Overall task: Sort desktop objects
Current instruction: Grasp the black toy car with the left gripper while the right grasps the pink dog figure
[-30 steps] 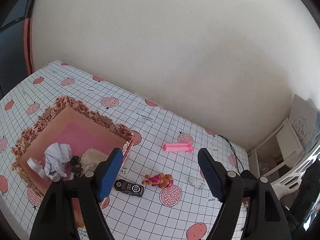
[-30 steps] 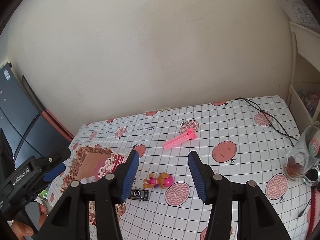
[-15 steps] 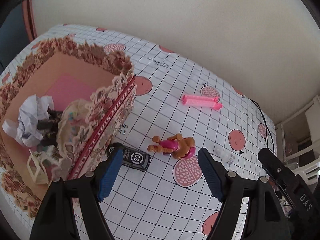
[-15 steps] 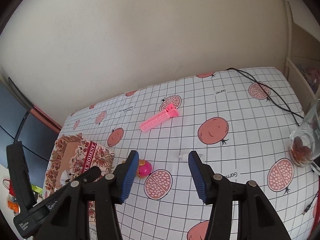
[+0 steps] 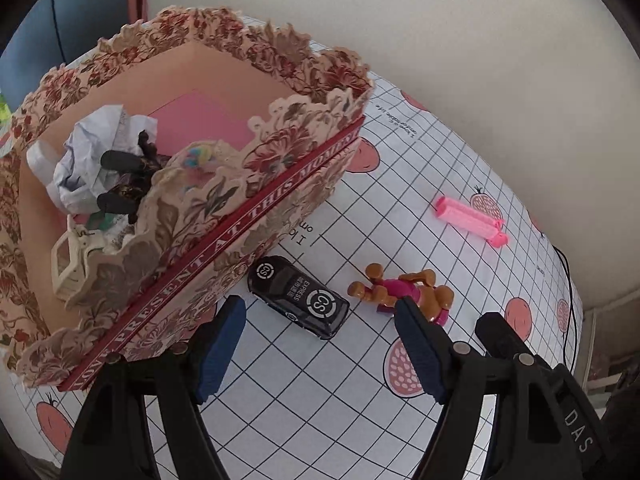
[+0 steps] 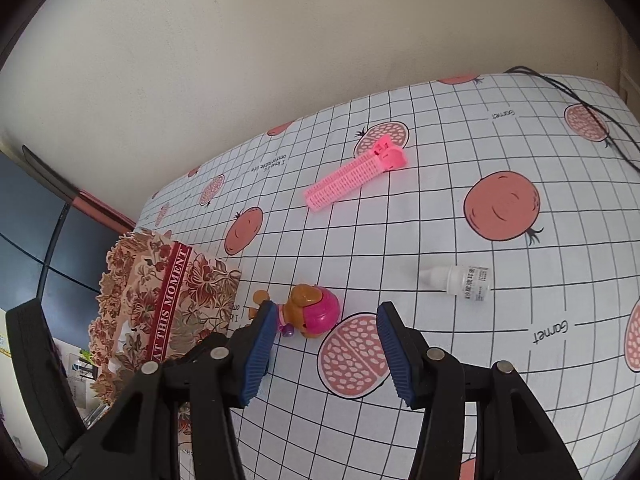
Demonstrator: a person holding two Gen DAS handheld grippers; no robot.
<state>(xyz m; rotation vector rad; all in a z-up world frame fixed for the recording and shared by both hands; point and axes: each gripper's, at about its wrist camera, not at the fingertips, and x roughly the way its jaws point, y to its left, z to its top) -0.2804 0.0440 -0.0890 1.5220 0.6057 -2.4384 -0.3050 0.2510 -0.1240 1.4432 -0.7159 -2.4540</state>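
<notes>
Cloth: white oilcloth with a black grid and pink pomegranate prints is spread over the tabletop; "Garnet" and "I love... life" are printed on it, the middle of the second line being too small to read.
Box: a floral cardboard box with scalloped rim is seen at the left of the tabletop; a red band on its side reads "LOVE PRESENT AT THIS MOMENT". Crumpled white paper and some dark items that cannot be made out are held inside.
Car: a black toy car marked "CS" and "EXPRESS" is laid just beside the box wall.
Figure: a brown toy dog figure in a pink outfit is laid on its side near the car.
Clip: a pink plastic hair-roller clip is placed farther back, well apart from the others.
Bottle: a small clear dropper bottle with a white cap is laid on its side; its label print is too small to be read.
Left gripper: blue-padded fingers are held wide apart above the car, nothing gripped.
Right gripper: fingers are parted, nothing between them; "DAS" is read on its body in the left wrist view.
</notes>
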